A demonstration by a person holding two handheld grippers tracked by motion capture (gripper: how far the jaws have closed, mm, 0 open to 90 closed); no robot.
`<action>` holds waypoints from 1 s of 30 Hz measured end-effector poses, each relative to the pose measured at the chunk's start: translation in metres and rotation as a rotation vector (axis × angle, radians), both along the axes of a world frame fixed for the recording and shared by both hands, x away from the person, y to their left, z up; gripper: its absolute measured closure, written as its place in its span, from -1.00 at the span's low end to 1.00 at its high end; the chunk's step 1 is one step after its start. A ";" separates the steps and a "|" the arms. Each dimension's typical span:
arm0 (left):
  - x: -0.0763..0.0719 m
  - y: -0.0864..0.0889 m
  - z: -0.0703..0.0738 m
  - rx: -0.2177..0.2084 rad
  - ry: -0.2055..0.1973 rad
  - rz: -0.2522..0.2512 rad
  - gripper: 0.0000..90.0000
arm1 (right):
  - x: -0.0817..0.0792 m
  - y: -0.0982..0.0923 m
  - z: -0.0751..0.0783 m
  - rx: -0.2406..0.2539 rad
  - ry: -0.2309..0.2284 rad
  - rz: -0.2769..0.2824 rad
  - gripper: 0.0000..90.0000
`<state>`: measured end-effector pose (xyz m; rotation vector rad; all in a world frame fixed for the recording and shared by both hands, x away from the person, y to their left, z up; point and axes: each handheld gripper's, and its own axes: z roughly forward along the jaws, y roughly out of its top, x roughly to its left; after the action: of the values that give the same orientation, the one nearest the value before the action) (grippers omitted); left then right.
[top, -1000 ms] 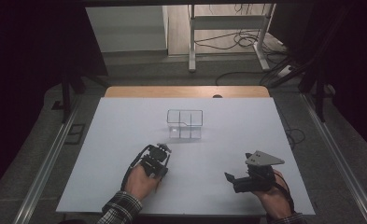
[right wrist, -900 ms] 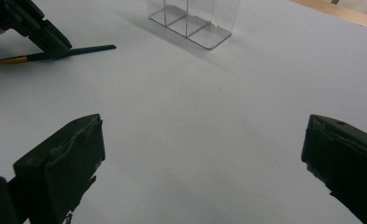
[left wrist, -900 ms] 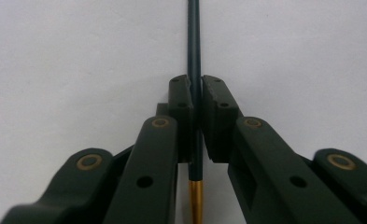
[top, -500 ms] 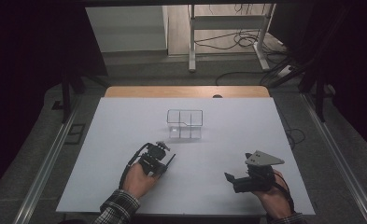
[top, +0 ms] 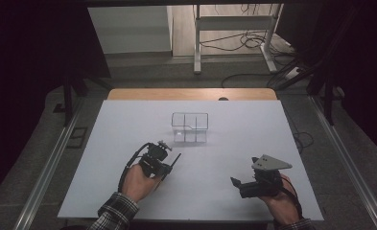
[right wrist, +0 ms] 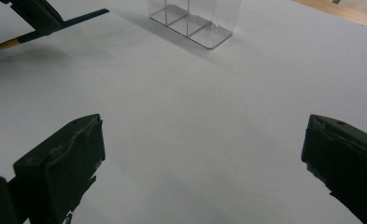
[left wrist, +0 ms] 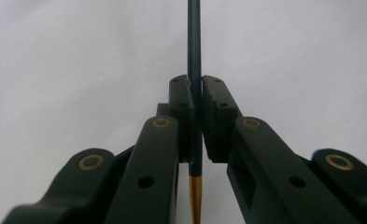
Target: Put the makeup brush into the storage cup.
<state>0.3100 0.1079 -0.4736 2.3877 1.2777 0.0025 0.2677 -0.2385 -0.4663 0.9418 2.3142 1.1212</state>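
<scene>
Pencil (left wrist: 194, 42) clamped between left gripper (top: 169, 165) jaws, lifted off white surface (top: 128, 124), wide bare room around; slim dark shaft, gold end; clear divided box (top: 190, 127) just beyond; right gripper (top: 234, 183) jaws spread wide, empty, near front edge

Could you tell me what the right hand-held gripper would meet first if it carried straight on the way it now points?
Probably nothing soon: the right hand-held gripper faces bare white table; the clear organizer lies far ahead, slightly left.
</scene>
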 end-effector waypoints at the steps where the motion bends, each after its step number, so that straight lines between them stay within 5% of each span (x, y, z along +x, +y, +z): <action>1: 0.000 0.001 0.002 -0.008 -0.002 -0.003 0.87 | 0.000 0.000 0.000 0.000 0.000 0.000 -1.00; 11: -0.007 0.012 0.018 -0.084 -0.050 -0.036 0.87 | 0.000 0.000 0.000 0.005 0.002 0.000 -1.00; 30: -0.026 0.030 0.035 -0.236 -0.245 -0.115 0.87 | 0.003 -0.002 0.001 0.043 0.024 0.003 -0.98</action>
<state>0.2842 0.1381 -0.4387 2.1776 0.9709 0.1011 0.2704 -0.2406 -0.4657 0.9726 2.3197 1.1717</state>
